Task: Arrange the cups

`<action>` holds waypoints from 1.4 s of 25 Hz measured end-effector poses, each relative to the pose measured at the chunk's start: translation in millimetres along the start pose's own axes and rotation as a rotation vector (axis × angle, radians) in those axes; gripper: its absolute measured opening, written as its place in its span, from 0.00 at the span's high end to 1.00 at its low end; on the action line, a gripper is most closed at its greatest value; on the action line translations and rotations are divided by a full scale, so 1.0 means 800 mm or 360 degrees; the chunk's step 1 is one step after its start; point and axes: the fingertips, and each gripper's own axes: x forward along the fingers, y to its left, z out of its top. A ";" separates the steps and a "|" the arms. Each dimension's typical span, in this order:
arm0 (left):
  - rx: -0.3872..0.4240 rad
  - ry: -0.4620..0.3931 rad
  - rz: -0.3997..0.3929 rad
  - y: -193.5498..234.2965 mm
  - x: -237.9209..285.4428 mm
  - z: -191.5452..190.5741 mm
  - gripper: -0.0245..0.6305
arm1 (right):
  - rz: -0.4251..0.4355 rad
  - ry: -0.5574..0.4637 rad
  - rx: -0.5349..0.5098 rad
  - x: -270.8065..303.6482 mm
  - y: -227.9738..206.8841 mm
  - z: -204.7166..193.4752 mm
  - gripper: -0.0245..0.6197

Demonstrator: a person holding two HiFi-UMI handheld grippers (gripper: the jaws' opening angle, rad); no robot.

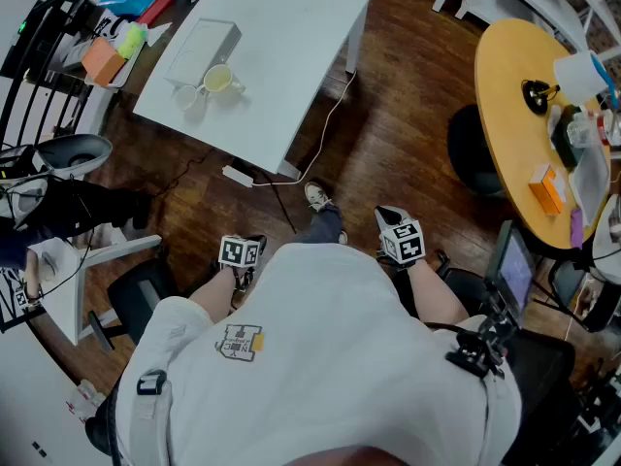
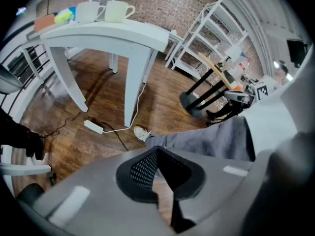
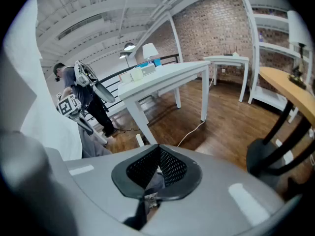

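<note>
Two cups stand side by side on the white table (image 1: 291, 56): a yellowish mug (image 1: 219, 80) and a clear cup (image 1: 185, 96) to its left. From below, the left gripper view shows them as a cream mug (image 2: 118, 11) and a white cup (image 2: 88, 12) on the tabletop (image 2: 123, 32). Both grippers hang low by the person's legs, far from the table. My left gripper (image 1: 240, 252) (image 2: 156, 167) is shut with nothing in it. My right gripper (image 1: 400, 240) (image 3: 156, 169) is also shut and holds nothing.
A flat white box (image 1: 203, 50) lies behind the cups. A power strip (image 1: 238, 176) and cable lie on the wooden floor under the table. A round yellow table (image 1: 519, 115) with clutter stands at right, shelving (image 2: 206, 38) beyond. Chairs flank the person.
</note>
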 end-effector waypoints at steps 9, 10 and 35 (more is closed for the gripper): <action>-0.0203 -0.0234 0.0083 0.073 -0.004 0.156 0.96 | 0.0109 -0.0204 -0.0357 0.074 -0.037 0.254 0.96; -0.0237 -0.0275 0.0102 0.080 -0.010 0.166 0.96 | 0.0137 -0.0240 -0.0408 0.082 -0.031 0.285 0.96; -0.0712 -0.1114 0.1141 0.110 -0.189 0.389 0.96 | 0.1339 -0.0172 -0.1491 0.301 0.098 0.589 0.96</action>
